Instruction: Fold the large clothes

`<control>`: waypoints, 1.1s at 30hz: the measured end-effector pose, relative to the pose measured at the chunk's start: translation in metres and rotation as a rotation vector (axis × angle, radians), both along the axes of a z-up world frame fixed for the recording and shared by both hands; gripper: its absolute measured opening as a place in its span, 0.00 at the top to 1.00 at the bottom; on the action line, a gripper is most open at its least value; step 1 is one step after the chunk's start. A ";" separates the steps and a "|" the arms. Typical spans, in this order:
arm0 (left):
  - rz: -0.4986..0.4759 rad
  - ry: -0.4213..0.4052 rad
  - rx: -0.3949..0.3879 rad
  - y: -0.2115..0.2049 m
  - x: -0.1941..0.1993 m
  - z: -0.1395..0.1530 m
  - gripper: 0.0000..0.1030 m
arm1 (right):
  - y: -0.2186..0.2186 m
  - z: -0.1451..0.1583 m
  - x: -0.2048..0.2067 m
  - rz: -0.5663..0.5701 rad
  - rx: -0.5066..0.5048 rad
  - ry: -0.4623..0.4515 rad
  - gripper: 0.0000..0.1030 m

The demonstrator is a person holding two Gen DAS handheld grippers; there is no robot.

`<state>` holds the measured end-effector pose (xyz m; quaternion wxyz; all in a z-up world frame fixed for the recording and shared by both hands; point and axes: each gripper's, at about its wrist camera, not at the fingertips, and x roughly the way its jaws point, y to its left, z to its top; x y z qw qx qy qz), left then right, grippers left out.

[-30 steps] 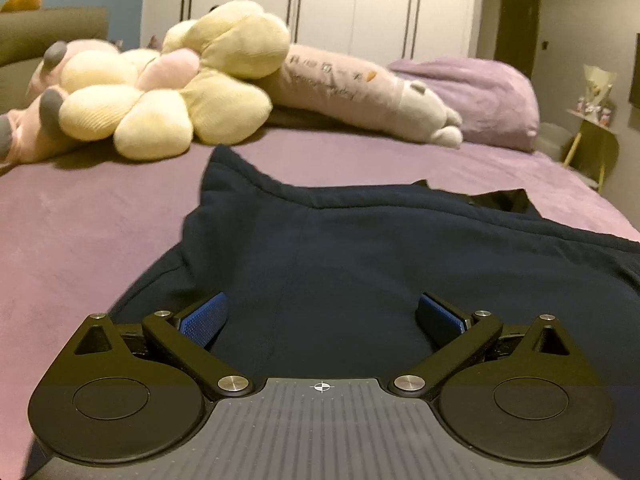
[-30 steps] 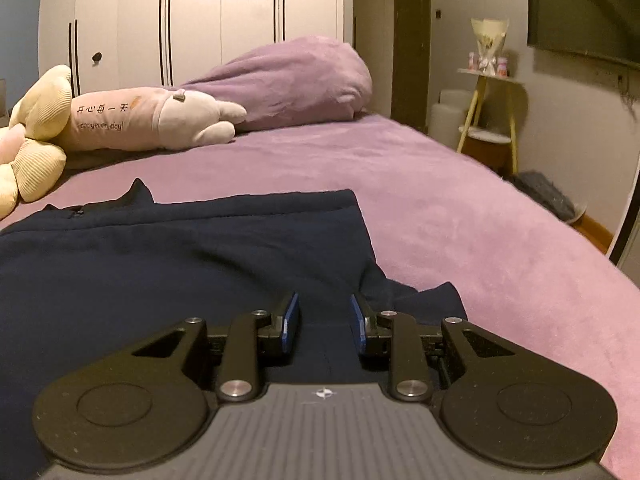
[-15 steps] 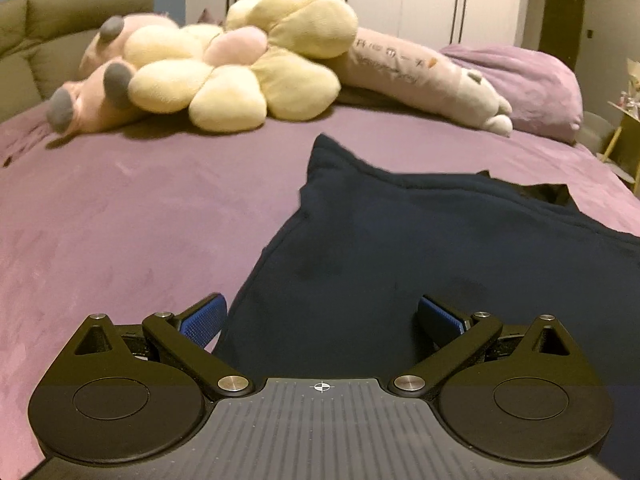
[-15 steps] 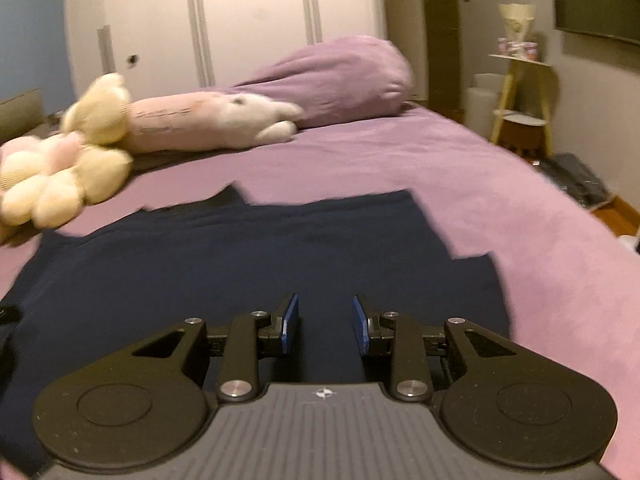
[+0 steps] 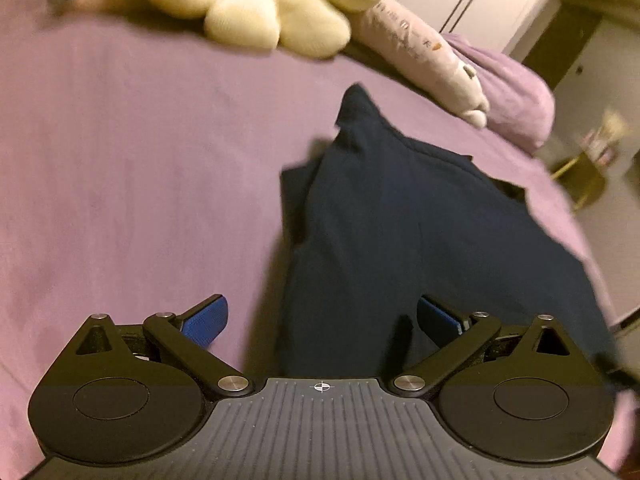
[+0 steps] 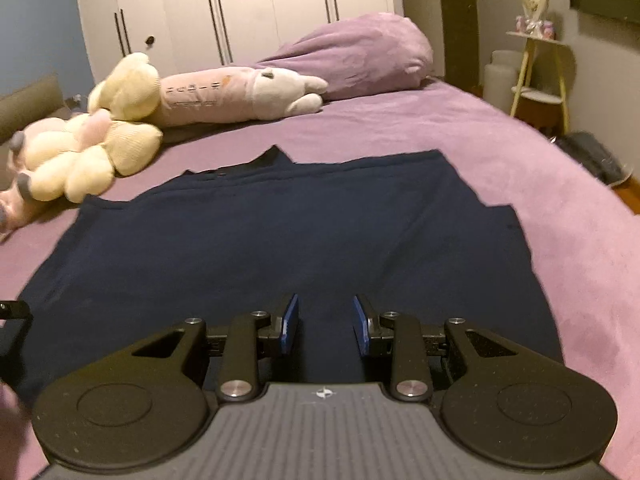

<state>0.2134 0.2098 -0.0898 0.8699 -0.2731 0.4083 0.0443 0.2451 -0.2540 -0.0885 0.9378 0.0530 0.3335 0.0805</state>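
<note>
The dark blue garment (image 6: 280, 240) is spread flat on the purple bed (image 6: 520, 184), below the plush toys (image 6: 100, 148) and the pillow (image 6: 360, 52). Since a second ago the left gripper (image 5: 322, 320) has been swung out to the garment's left edge and tipped downward; its fingers are spread wide, one pad over bare bedsheet and the other over cloth, with nothing grasped. A doubled layer is seen along that edge. The right gripper (image 6: 325, 324) has been raised slightly over the near hem, released as well, its narrower gap empty. The spreading is judged finished, and a grasp on the left side for the first fold is judged to be in preparation.
</note>
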 end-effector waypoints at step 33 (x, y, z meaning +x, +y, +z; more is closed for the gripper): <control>-0.079 -0.063 -0.472 0.025 0.052 0.011 0.68 | 0.042 -0.012 0.035 0.012 -0.005 0.141 0.81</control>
